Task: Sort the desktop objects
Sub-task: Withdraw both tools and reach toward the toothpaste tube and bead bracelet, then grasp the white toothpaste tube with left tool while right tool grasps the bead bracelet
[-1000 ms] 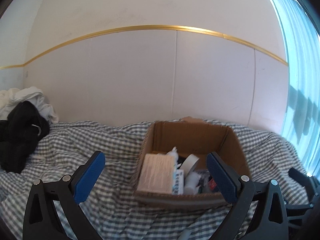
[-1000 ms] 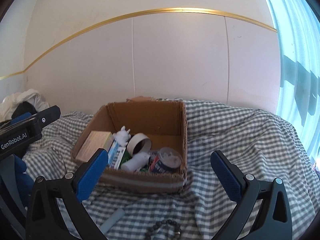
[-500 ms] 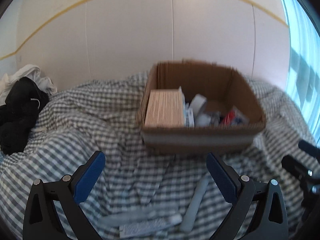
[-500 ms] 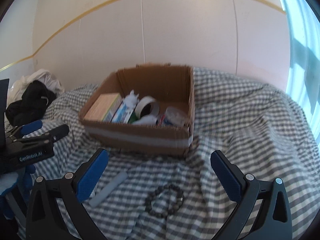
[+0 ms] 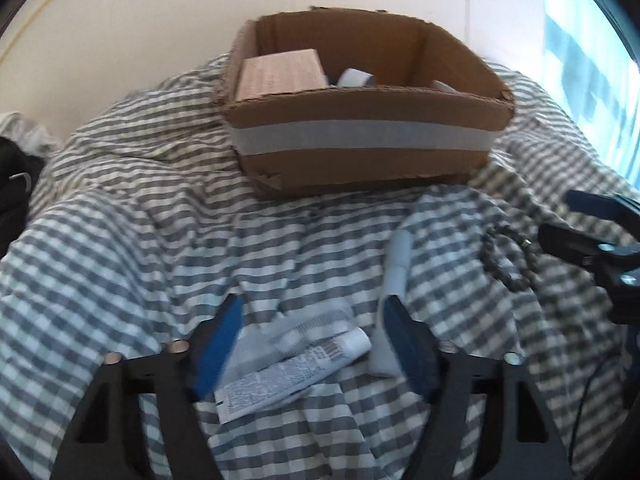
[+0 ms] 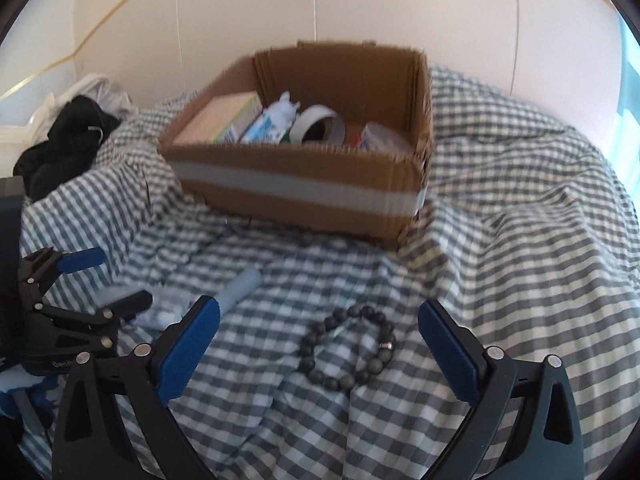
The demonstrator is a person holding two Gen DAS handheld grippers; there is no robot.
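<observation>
Two white tubes (image 5: 296,356) lie crossed on the checked cloth, between the blue pads of my left gripper (image 5: 312,340). Its jaws are closing, and the pads stand apart from the tubes. A pale blue stick (image 5: 398,264) lies just beyond the right pad. In the right wrist view a dark bead bracelet (image 6: 348,348) rests on the cloth between the wide-set fingers of my right gripper (image 6: 320,346). Those jaws are closing slightly and touch nothing. The left gripper (image 6: 116,280) shows at the left edge there, and the stick (image 6: 244,284) beside it.
A taped cardboard box (image 6: 296,188) stands behind on the rumpled checked cloth (image 6: 520,240), holding a tape roll (image 6: 318,124), a flat carton and other items. Dark and white clothes (image 6: 64,148) are heaped at the far left. A wall stands close behind.
Both grippers have sunk toward the cloth and tipped downward, so the box has risen in both views. The left jaws have narrowed around the tubes. The bracelet now lies between the right fingers.
</observation>
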